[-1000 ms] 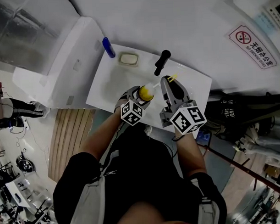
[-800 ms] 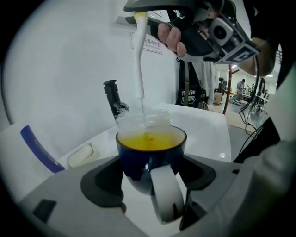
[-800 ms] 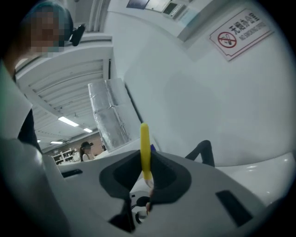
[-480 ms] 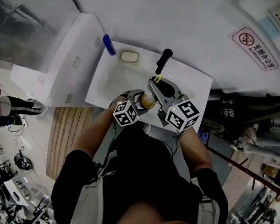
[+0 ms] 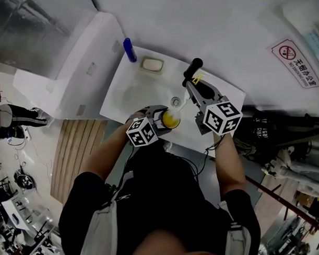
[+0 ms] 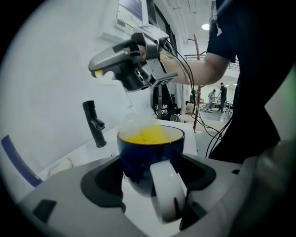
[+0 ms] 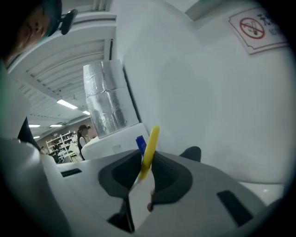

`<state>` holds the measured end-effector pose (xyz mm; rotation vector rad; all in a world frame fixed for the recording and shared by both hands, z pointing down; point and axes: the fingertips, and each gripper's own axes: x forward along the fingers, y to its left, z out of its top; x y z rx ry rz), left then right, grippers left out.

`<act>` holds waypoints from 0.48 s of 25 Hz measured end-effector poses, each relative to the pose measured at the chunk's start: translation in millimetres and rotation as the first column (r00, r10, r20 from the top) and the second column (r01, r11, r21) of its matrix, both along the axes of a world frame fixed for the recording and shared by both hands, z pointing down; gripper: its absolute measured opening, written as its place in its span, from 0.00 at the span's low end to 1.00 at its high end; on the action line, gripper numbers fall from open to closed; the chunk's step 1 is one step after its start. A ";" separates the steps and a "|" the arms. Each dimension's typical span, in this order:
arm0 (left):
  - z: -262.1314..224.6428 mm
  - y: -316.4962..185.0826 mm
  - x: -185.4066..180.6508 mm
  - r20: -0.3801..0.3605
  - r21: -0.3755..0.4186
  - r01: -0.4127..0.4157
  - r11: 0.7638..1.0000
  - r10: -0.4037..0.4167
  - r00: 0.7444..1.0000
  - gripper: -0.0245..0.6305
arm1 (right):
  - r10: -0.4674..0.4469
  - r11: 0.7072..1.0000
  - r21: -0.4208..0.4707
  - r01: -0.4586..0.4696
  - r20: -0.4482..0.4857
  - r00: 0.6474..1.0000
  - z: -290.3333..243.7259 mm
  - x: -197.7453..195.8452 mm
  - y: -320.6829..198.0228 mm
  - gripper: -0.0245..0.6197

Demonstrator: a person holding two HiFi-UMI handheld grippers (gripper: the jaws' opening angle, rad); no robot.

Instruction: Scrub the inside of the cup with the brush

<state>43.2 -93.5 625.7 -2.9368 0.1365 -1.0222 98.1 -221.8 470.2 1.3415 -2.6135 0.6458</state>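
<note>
One white, glossy, rectangular sink [image 5: 129,94] sits against a white wall. Two grey plastic grippers work over it, each carrying one cube of black-and-white square markers.

On the wall to the right of the sink hangs one sign [image 5: 295,62] with a red crossed-out cigarette circle and Chinese characters; its small print is too small to read.

One matte black tap [image 5: 192,71] stands at the sink's back edge.

The left gripper [image 5: 160,118], over the sink's front edge, has its jaws closed around one rounded cup [image 6: 150,148]. The cup is dark blue outside and yellow inside, with a thick white handle.

The right gripper [image 7: 145,169], above the sink near the tap, has its jaws pinched on the slim yellow handle of one brush [image 7: 149,150]. The brush's fluffy white bristles reach the cup's mouth.

One pale oval soap [image 5: 151,63] and one blue cylinder [image 5: 129,49] rest at the sink's back left.
</note>
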 end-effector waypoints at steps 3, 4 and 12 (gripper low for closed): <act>-0.8 -9.3 -10.0 -0.038 -0.061 0.069 0.996 -0.071 0.997 0.61 | 0.053 0.993 -0.105 -0.048 0.052 0.997 18.0 25.0 -2.6 0.15; -0.4 -13.4 -13.2 -0.050 -0.086 0.096 0.992 -0.100 0.994 0.61 | 0.063 0.989 -0.140 -0.052 0.072 0.995 23.5 32.3 -1.0 0.15; 17.9 -49.0 -30.6 0.003 -0.129 0.230 0.964 -0.232 0.973 0.61 | -0.148 0.951 -0.251 0.179 0.137 0.980 39.6 40.6 45.6 0.13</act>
